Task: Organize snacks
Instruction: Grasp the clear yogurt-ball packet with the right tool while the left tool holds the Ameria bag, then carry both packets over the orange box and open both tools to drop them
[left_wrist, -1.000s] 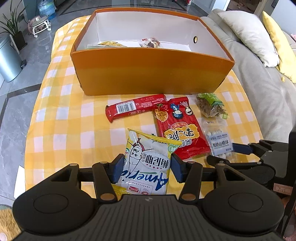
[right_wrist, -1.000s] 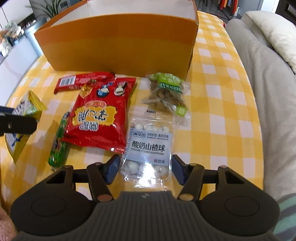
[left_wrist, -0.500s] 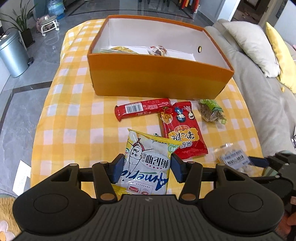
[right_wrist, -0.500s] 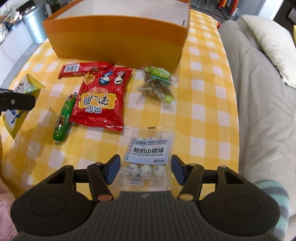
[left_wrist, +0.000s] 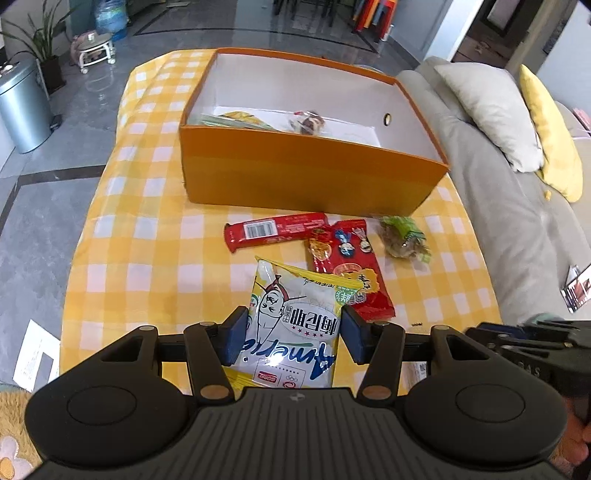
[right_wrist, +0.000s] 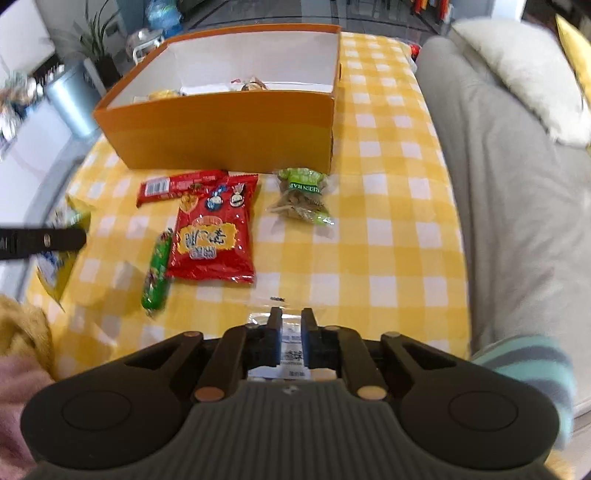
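Left gripper (left_wrist: 291, 338) is clamping the white chip bag (left_wrist: 295, 325) short of the orange box (left_wrist: 314, 173); right gripper (right_wrist: 291, 332), nearly closed, is pinching the clear candy pouch (right_wrist: 292, 354).

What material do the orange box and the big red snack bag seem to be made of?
The orange box looks like cardboard: stiff flat walls, matte orange outside, plain white inside, with a punched hole in one wall. The red snack bag seems to be glossy plastic film, since it shows bright highlights, wrinkles and crimped ends.

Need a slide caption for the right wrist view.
Right gripper pinching clear white-labelled snack bag before open orange cardboard box.
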